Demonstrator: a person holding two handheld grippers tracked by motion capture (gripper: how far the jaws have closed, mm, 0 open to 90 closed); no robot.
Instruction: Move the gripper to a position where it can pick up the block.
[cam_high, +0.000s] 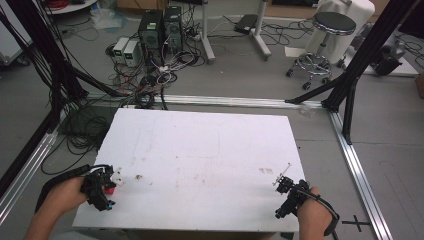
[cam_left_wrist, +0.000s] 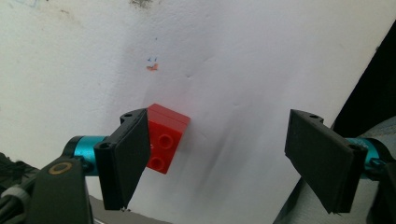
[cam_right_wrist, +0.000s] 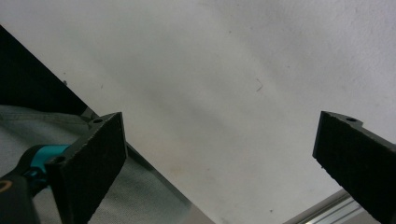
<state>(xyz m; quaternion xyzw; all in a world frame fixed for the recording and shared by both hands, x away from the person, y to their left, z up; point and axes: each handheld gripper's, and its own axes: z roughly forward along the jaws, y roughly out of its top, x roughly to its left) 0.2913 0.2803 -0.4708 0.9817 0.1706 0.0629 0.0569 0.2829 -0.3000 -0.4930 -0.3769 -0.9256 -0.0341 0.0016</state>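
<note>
A stained white counter stands over grey floor strewn with cables. The left gripper is spread beside a red toy brick. The right gripper is spread, holding nothing.

White tabletop is marked by faint stains and scuffs; small blue and orange marks are seen on it in the left gripper view. Two black PC towers are stood on the grey floor beyond the table, with two small white boxes just beside them and tangled cables spread around. A black-seated chrome stool is placed far right. The table is framed by aluminium rails and black struts
</note>
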